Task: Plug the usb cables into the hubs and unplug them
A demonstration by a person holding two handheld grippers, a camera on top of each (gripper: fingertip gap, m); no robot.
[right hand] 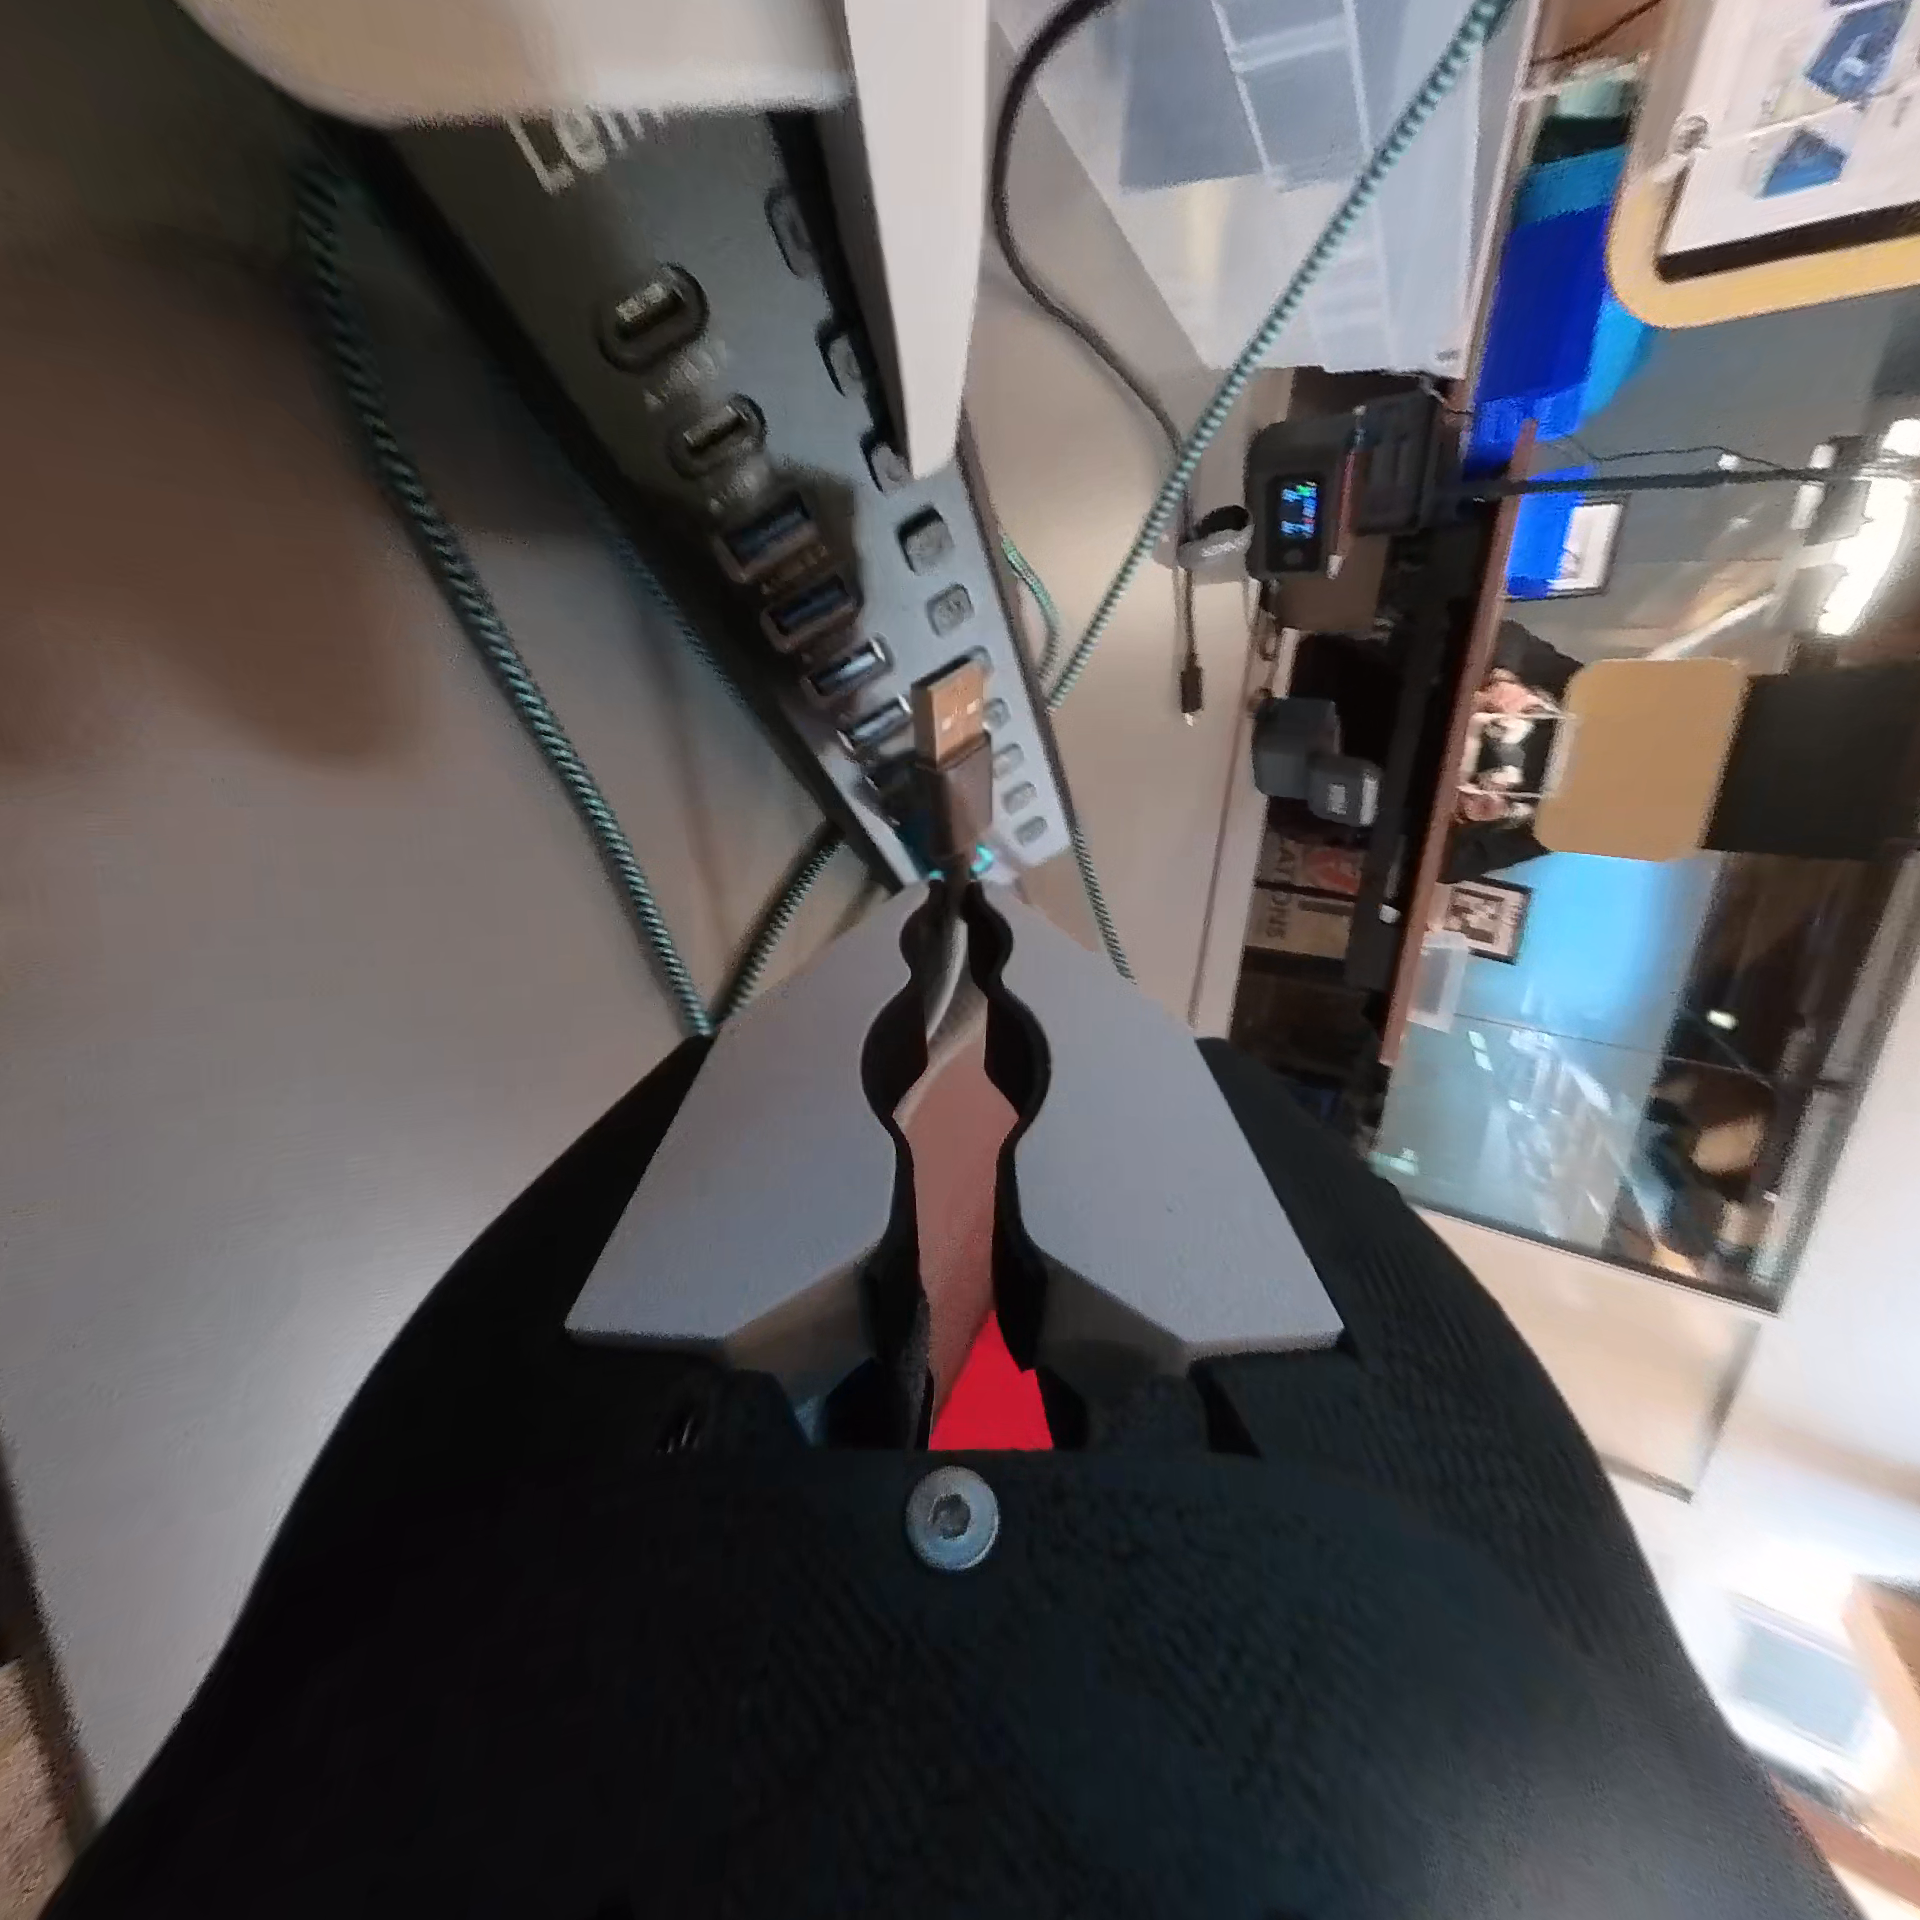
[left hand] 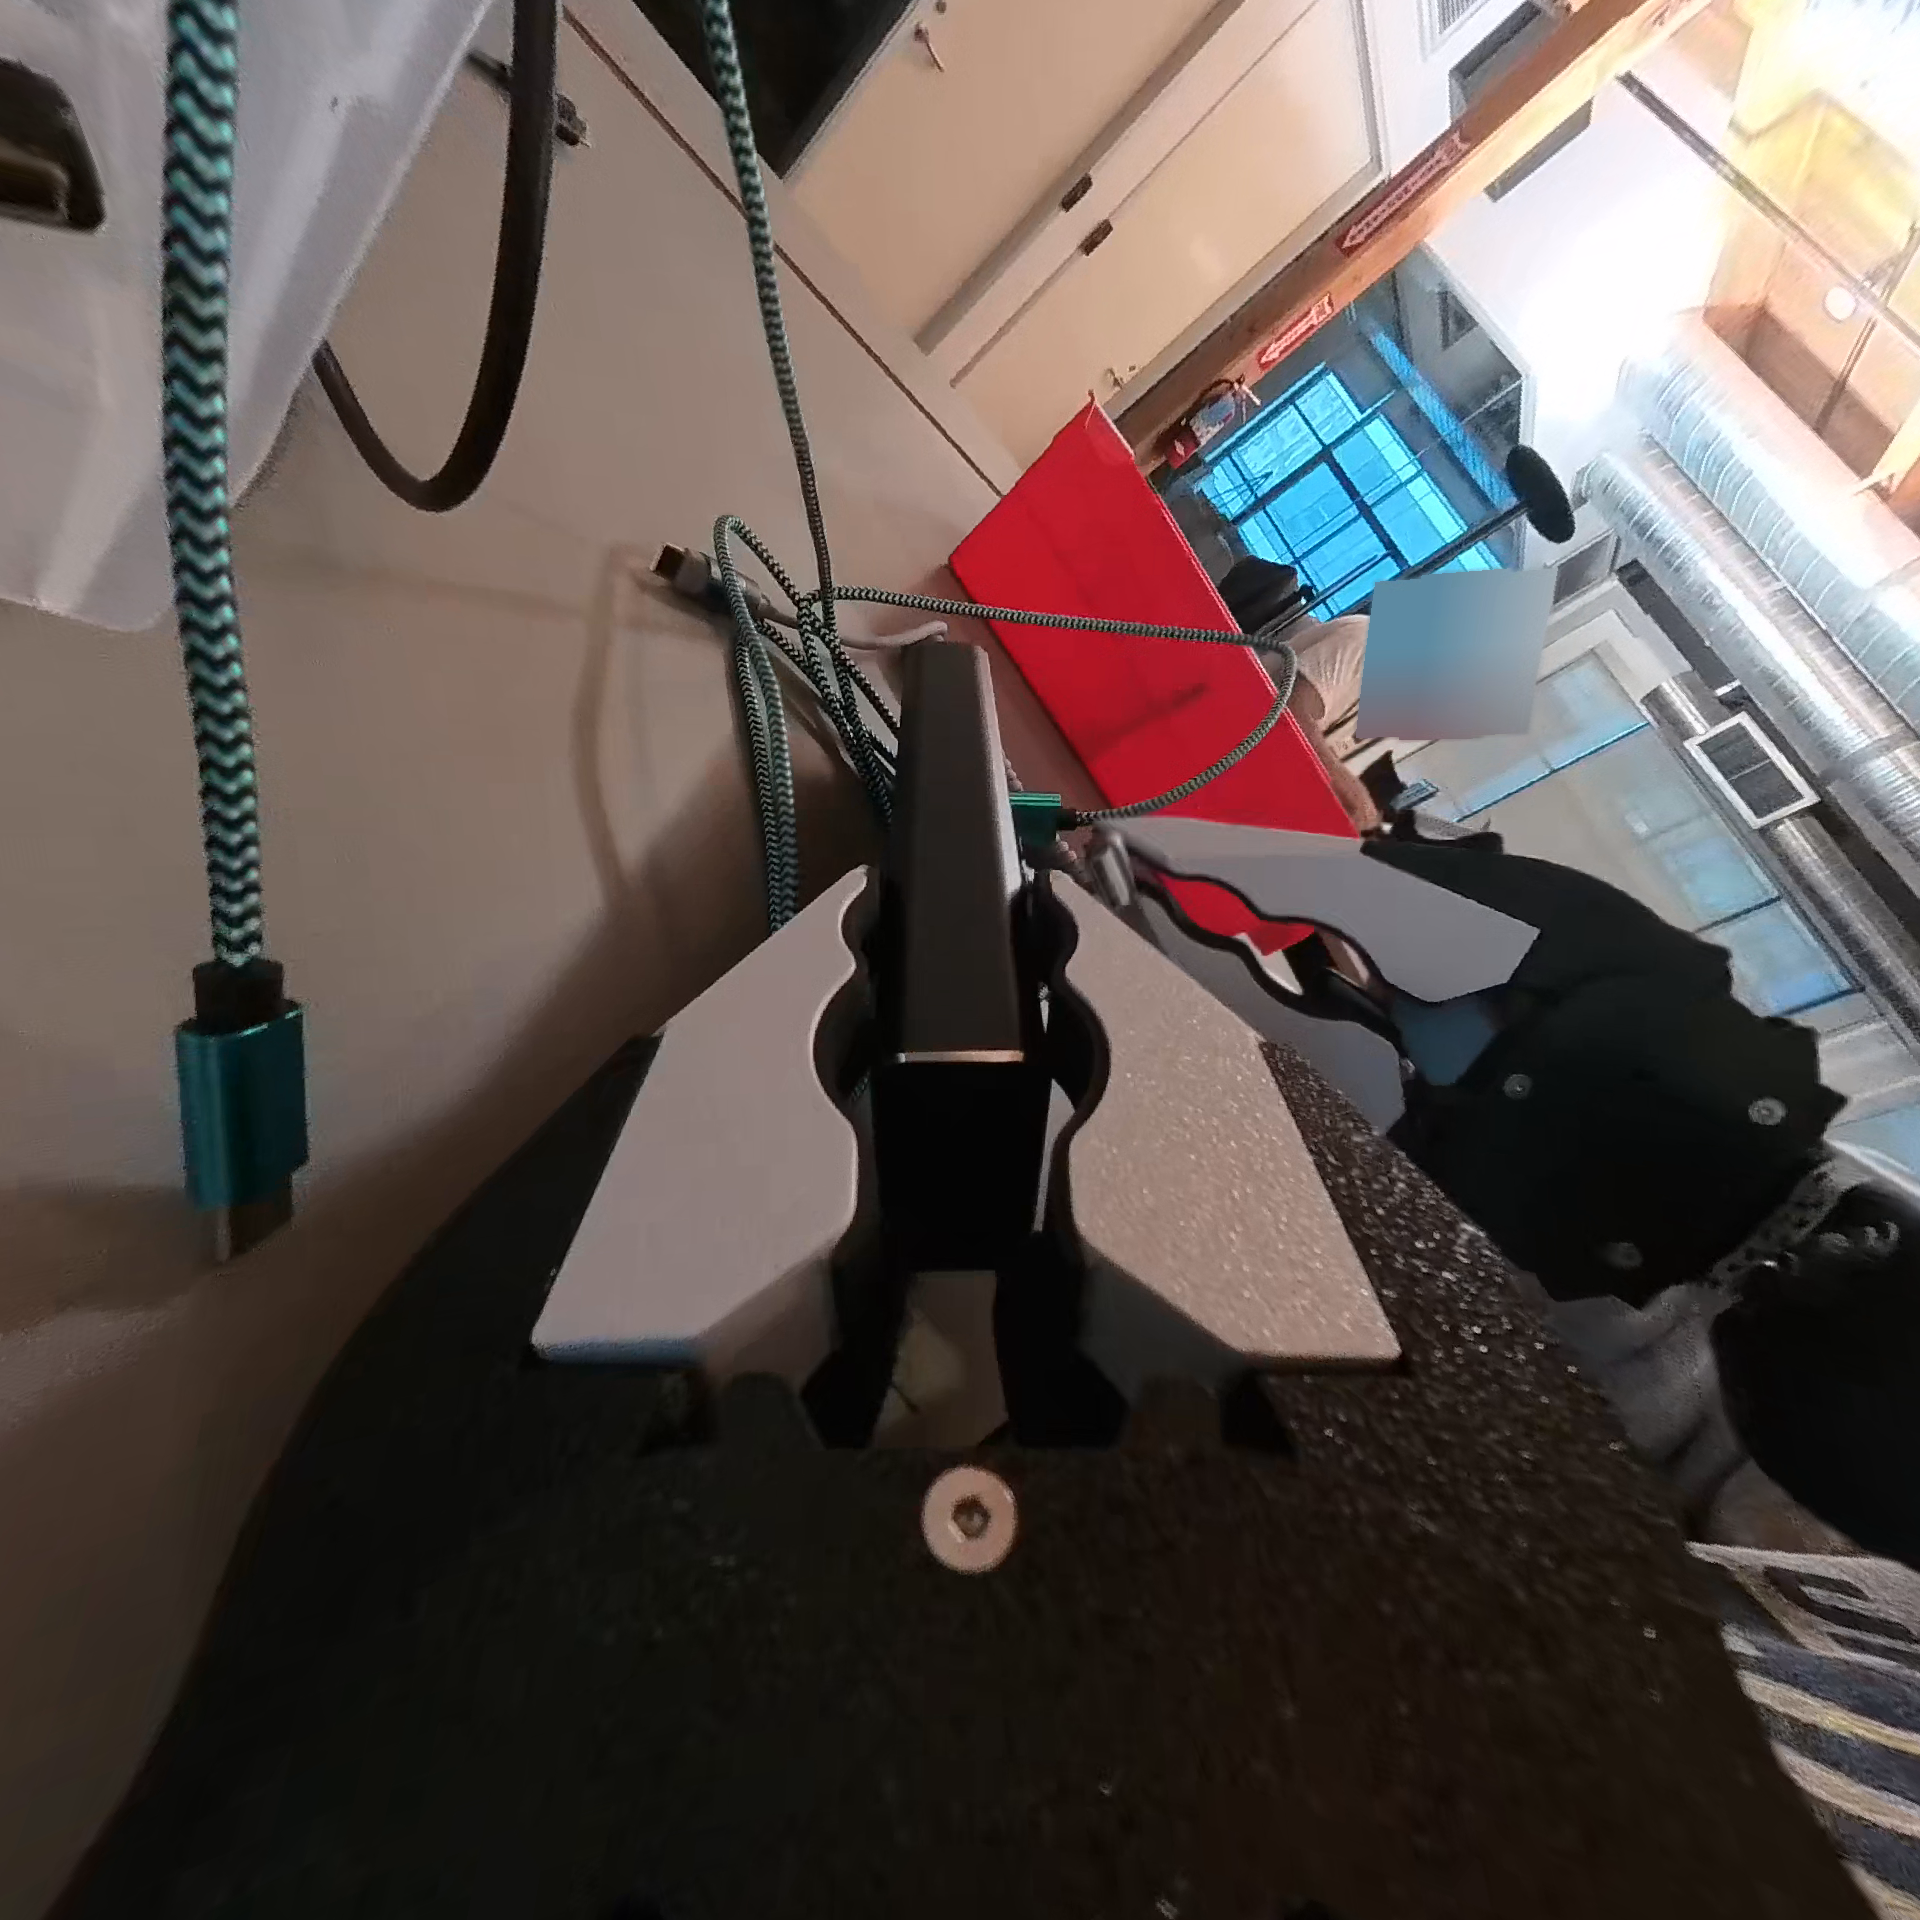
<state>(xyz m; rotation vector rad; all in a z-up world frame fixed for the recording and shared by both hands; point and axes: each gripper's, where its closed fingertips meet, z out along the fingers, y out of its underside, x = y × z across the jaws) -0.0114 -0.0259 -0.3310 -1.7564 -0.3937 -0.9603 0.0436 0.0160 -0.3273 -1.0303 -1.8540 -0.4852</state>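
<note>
My left gripper [left hand: 951, 894] is shut on a long dark grey usb hub [left hand: 951, 790] and holds it above the table. In the right wrist view the hub [right hand: 769, 416] shows a row of several ports and small buttons. My right gripper [right hand: 961, 899] is shut on a usb plug [right hand: 948, 748]. The plug's whole metal end shows, in front of the hub's lower ports and outside them. The right gripper also shows in the left wrist view [left hand: 1117, 836], beside the hub's right face. A teal plug [left hand: 1039, 812] sits at that face.
A loose teal braided cable with a teal plug [left hand: 241, 1112] hangs at the left. A black cable [left hand: 457, 416] loops behind it. A tangle of braided cables [left hand: 769, 675] lies on the beige table [left hand: 468, 727]. A red panel [left hand: 1122, 644] stands beyond. Some 8 cm of space lies between my two pairs of fingers.
</note>
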